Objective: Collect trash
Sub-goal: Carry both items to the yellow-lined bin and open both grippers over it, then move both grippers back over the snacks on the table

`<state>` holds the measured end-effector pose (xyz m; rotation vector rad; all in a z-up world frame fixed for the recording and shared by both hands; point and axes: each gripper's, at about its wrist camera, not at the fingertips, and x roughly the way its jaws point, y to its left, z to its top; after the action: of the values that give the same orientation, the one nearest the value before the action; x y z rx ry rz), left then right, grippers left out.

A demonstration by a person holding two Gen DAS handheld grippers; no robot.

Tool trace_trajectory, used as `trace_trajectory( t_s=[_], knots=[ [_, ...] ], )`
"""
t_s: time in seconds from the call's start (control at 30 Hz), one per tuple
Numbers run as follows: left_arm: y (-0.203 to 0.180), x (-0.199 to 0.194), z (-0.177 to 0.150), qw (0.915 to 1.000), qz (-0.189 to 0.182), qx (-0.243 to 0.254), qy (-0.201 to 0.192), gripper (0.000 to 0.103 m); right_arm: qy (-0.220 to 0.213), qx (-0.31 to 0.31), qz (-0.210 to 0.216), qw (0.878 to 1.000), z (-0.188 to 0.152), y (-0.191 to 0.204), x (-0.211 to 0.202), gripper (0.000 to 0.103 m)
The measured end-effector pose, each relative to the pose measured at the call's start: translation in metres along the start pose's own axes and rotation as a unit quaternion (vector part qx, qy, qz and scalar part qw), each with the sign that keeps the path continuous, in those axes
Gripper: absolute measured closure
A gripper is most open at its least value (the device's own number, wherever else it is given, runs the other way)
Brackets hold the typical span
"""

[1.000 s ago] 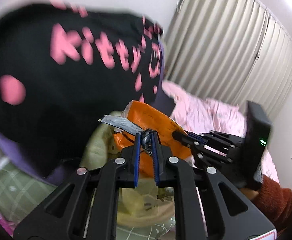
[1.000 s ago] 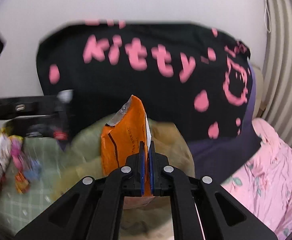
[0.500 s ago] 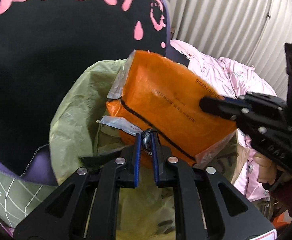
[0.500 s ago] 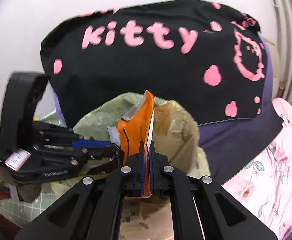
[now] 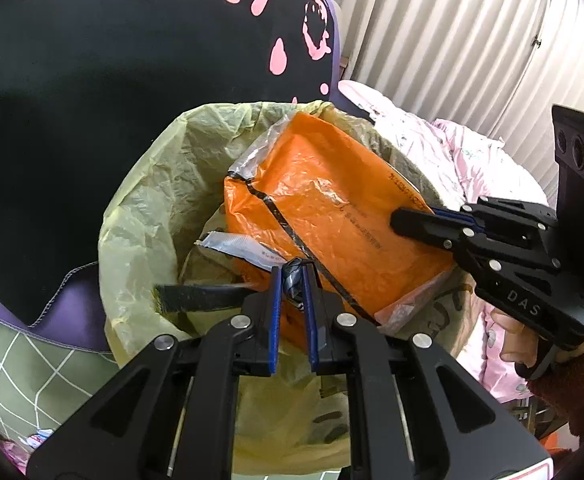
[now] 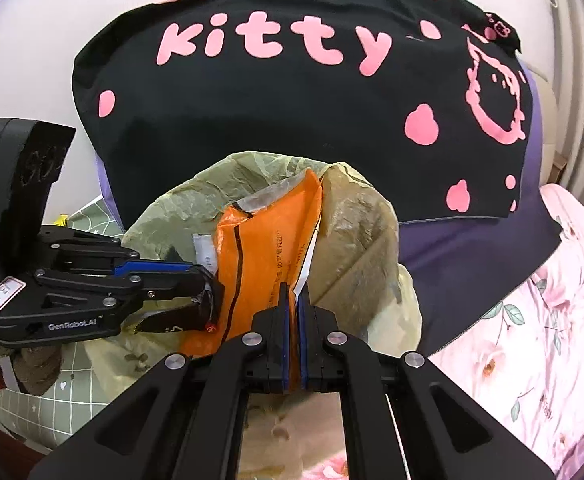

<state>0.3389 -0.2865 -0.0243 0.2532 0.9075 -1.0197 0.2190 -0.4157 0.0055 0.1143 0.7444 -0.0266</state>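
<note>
Left wrist view: orange mailer (image 5: 331, 220) over yellow bin bag (image 5: 152, 208), left gripper (image 5: 292, 276) and right gripper (image 5: 403, 220) each clamped on it.

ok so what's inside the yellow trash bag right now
An orange plastic package fills most of the yellow trash bag mouth, held by both the left gripper and right gripper. A silver-grey wrapper strip sits beside it. Anything deeper is covered.
</note>
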Motion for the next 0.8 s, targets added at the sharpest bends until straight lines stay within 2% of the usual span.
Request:
trace_trajectory(
  t_s=[0.1,0.17,0.23,0.27,0.3,0.33,0.47,0.6,0.7,0.8],
  knots=[
    [0.004,-0.010,0.001,0.9998,-0.007,-0.013,-0.013,0.092,-0.009,0.007,-0.001,1.000,-0.001,0.002,-0.009,0.099],
    [0.007,-0.020,0.000,0.9994,-0.014,-0.022,-0.023,0.087,-0.018,0.013,0.001,1.000,-0.002,0.004,-0.014,0.098],
    [0.011,-0.033,-0.002,0.9990,-0.012,-0.027,-0.035,0.074,-0.024,0.017,-0.002,1.000,-0.002,0.005,-0.017,0.096],
    [0.013,-0.041,-0.004,0.9987,-0.007,-0.029,-0.042,0.072,-0.027,0.018,-0.004,0.999,-0.002,0.006,-0.019,0.088],
    [0.015,-0.047,-0.007,0.9983,-0.003,-0.033,-0.048,0.069,-0.029,0.019,-0.008,0.999,-0.001,0.007,-0.020,0.075],
    [0.017,-0.053,-0.009,0.9980,0.001,-0.037,-0.052,0.068,-0.033,0.021,-0.014,0.999,-0.001,0.008,-0.022,0.070],
    [0.033,-0.090,-0.032,0.9940,0.034,-0.066,-0.081,0.066,-0.048,0.022,-0.036,0.998,0.002,0.016,-0.030,0.068],
    [0.052,-0.128,-0.064,0.9850,0.079,-0.099,-0.116,0.066,-0.075,0.021,-0.052,0.996,0.006,0.031,-0.042,0.068],
    [0.075,-0.160,-0.103,0.9714,0.126,-0.142,-0.143,0.066,-0.090,0.020,-0.048,0.995,0.009,0.050,-0.050,0.068],
    [0.095,-0.182,-0.135,0.9596,0.166,-0.170,-0.151,0.065,-0.101,0.011,-0.039,0.994,0.009,0.078,-0.053,0.066]
  ],
)
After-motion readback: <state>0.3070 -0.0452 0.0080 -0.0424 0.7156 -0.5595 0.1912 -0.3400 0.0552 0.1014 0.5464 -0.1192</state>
